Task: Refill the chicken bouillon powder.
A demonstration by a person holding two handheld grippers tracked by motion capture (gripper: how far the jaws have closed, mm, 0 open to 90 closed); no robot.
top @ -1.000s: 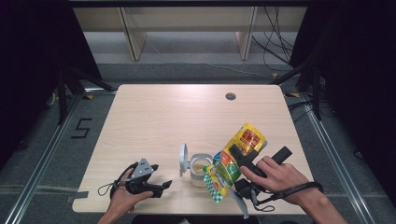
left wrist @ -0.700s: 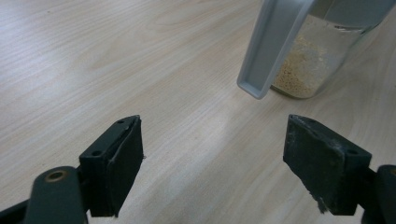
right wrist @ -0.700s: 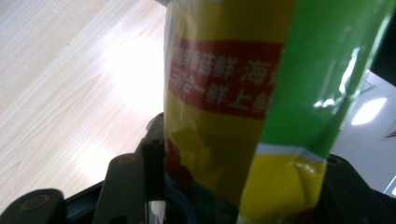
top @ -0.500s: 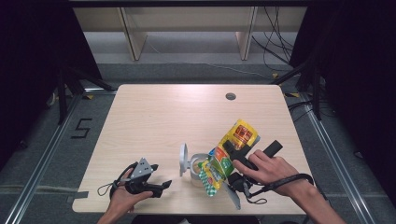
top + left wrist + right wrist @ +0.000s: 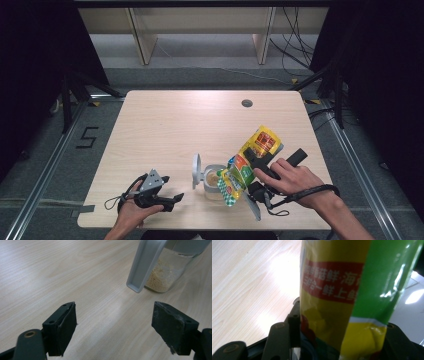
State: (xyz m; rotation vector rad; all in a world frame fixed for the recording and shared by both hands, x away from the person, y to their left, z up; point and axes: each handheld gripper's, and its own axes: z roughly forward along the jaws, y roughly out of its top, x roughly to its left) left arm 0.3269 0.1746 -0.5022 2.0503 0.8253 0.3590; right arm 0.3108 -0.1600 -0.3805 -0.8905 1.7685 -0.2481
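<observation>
One glossy yellow, green and red pouch [image 5: 248,161] sits clamped in the right gripper [image 5: 256,165], tilted with its lower end over the jar [image 5: 214,181] near the table's [image 5: 175,125] front edge. Beside the jar's raised lid [image 5: 196,170], the left gripper [image 5: 167,201] rests with jaws apart, empty. Since a second ago the pouch has shifted left, closer over the jar.

Jar [image 5: 172,267] top cut off by the left gripper view's upper edge. Pouch [image 5: 352,290] in right gripper view cut at the top, its print blurred; it hides the pads beside it. From above, pouch hides the jar's [image 5: 214,181] right side.
</observation>
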